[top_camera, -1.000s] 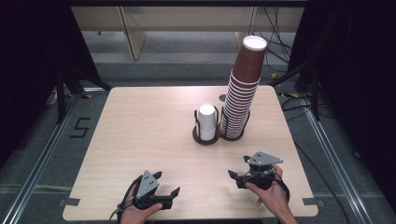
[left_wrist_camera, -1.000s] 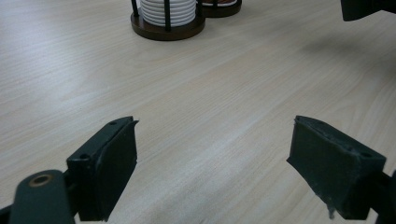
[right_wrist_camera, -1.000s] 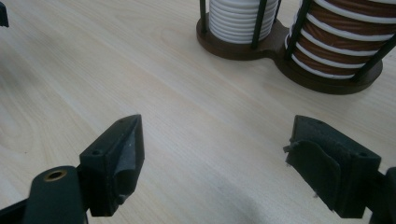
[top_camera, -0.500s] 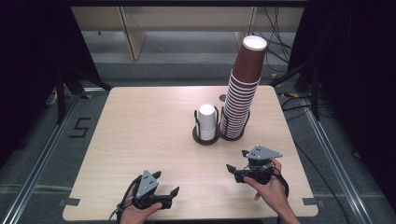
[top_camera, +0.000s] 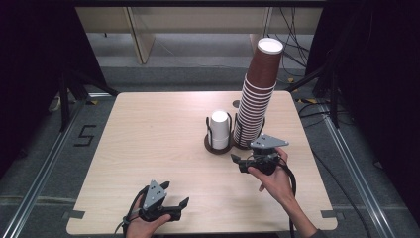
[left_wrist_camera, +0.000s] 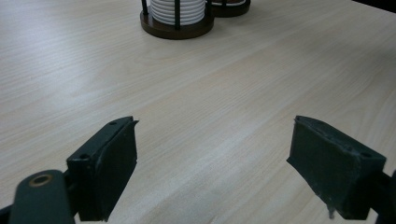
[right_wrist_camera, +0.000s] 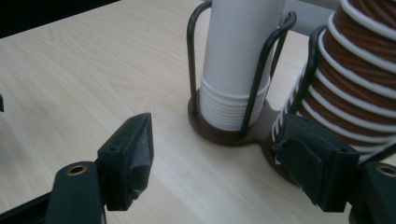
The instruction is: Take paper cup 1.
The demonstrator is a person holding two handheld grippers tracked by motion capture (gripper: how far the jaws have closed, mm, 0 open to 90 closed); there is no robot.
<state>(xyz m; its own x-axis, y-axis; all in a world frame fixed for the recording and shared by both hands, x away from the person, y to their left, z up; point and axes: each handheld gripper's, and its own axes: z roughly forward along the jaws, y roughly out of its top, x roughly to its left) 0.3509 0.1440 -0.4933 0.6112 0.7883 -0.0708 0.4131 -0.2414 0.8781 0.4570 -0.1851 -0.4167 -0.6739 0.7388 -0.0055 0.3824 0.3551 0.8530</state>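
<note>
Pale wood-grain surface (top_camera: 148, 129). Tall leaning stack of brown paper cups (top_camera: 257, 94) just ahead of right tool (top_camera: 236, 161); shorter white cup stack (top_camera: 219, 130) ahead-left, each in a round wire-post holder (right_wrist_camera: 219, 128). Right tool's jaws have just been closing, nothing between. Left tool (top_camera: 174, 194) half open, empty, well back from the cups.

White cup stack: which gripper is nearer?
Right. The right gripper sits just in front of the white cup stack, jaws apart and empty; the left gripper rests near the table's front edge.
</note>
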